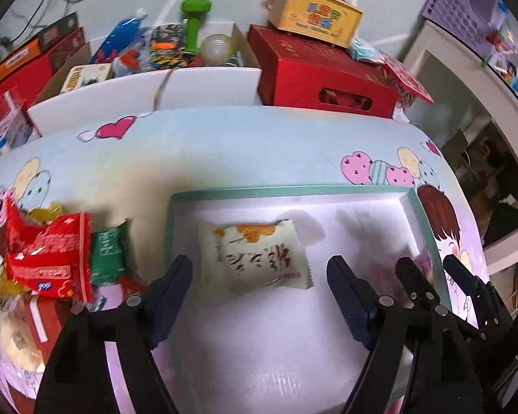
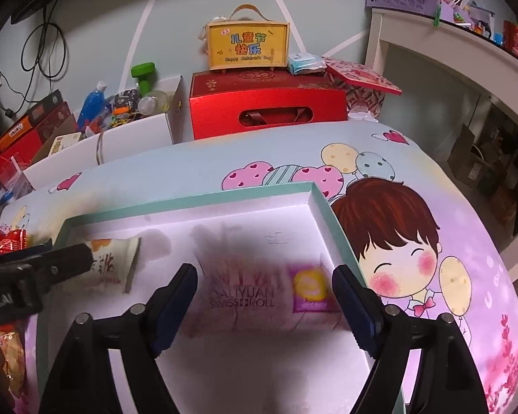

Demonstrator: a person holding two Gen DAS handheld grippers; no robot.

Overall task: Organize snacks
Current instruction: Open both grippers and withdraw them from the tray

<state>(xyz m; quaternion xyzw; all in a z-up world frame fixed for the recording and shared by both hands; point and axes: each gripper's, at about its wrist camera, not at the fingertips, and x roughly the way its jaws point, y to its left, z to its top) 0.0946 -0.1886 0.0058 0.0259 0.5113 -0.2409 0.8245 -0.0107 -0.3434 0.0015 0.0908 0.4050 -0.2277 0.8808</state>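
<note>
Left hand-held gripper [image 1: 259, 296] hangs low in the frame, jaws wide, over the mint-rimmed tray [image 1: 428, 227]. A cream snack packet [image 1: 259, 258] lies flat on the tray floor between the fingers, untouched. At lower right, the right hand-held gripper [image 1: 431, 276] also spread. At left, red snack packets [image 1: 48, 258] and a green packet [image 1: 108, 252] piled on the counter [image 1: 224, 148].

tray [image 1: 428, 214] on table [image 1: 224, 145] | peach packet [image 1: 259, 258] in tray, left | swiss-roll packet [image 2: 269, 296] right | snack pile [image 1: 51, 258] left of tray
</note>
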